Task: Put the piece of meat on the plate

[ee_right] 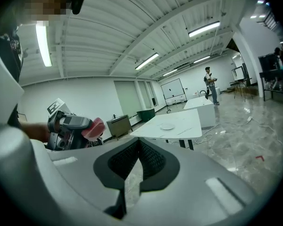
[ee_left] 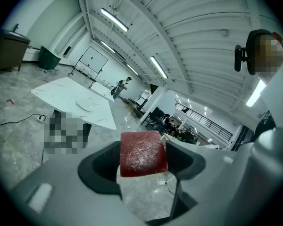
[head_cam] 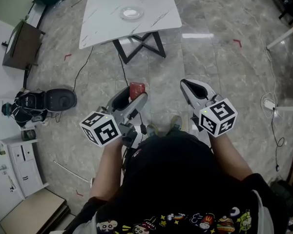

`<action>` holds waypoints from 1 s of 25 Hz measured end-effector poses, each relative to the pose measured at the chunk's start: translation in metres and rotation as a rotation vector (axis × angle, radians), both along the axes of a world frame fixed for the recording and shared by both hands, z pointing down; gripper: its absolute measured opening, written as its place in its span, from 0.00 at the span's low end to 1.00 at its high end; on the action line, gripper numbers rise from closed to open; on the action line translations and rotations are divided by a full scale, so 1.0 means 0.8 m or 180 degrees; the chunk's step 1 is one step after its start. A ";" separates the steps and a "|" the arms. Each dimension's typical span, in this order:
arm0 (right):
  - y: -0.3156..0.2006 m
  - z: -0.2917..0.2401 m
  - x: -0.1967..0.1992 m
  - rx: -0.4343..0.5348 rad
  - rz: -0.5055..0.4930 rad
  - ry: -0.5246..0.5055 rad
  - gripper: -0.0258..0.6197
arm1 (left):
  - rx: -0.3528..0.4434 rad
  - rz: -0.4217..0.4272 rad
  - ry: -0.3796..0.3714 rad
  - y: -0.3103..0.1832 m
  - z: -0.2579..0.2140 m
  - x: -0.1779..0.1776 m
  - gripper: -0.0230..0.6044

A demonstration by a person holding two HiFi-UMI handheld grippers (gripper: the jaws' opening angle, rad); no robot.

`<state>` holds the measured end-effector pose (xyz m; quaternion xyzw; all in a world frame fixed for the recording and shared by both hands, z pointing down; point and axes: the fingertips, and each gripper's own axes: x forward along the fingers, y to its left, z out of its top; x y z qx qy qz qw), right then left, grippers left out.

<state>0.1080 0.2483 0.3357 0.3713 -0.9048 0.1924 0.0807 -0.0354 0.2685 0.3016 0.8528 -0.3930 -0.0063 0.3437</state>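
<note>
Meat (ee_left: 142,153) sits clamped between the left gripper's (head_cam: 132,96) jaws; the right gripper (head_cam: 186,85) is closed.

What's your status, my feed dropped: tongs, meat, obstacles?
Left tongs shut on the piece of meat. Right tongs shut, empty. Plate on white table ahead, not reached. Cable trails beside table.

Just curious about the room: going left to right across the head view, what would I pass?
Black bag, left gripper holding the piece of meat, right gripper, white power strip on the floor.
</note>
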 end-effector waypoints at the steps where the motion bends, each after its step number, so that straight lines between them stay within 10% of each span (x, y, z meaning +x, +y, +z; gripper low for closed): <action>1: 0.000 0.004 0.008 -0.0014 -0.0007 -0.0009 0.08 | -0.0015 -0.0014 -0.0007 0.000 0.003 0.005 0.69; 25: -0.055 0.040 0.055 -0.0243 0.0018 0.0051 0.08 | -0.0158 -0.0130 0.0017 -0.059 0.027 0.023 0.69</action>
